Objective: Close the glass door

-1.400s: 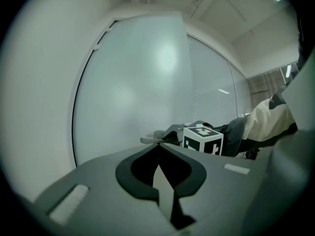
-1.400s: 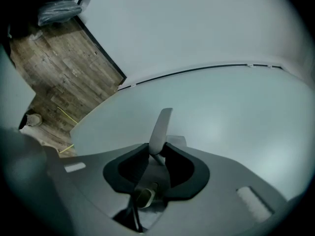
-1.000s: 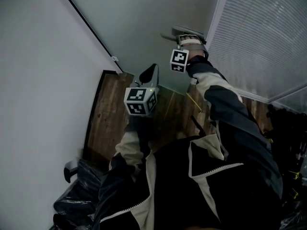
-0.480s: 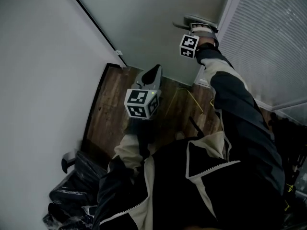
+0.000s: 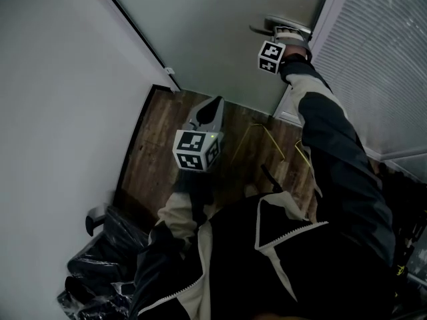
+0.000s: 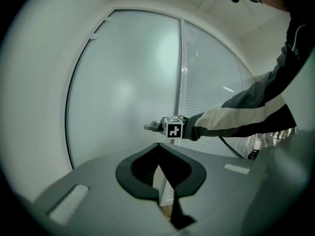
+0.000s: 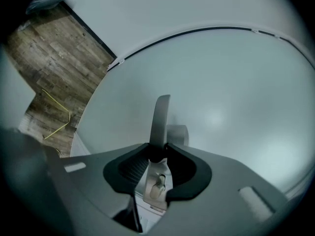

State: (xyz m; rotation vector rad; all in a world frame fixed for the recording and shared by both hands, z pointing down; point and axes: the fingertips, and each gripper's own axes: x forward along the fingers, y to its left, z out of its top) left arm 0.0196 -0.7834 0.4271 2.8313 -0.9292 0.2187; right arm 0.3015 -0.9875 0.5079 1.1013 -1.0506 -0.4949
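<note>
Slippage threatens: your right gripper (image 7: 158, 156) pinches the handle (image 7: 160, 119) of the glass door (image 7: 221, 73), close to its frame (image 5: 320, 20); push askew and it slides off. Left gripper (image 5: 209, 112) hangs pressed together, empty.

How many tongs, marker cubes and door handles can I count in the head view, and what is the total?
Tongs: 2, left tongs and right tongs
Marker cubes: 2, left cube and right cube
Door handle: 1
Total: 5
</note>
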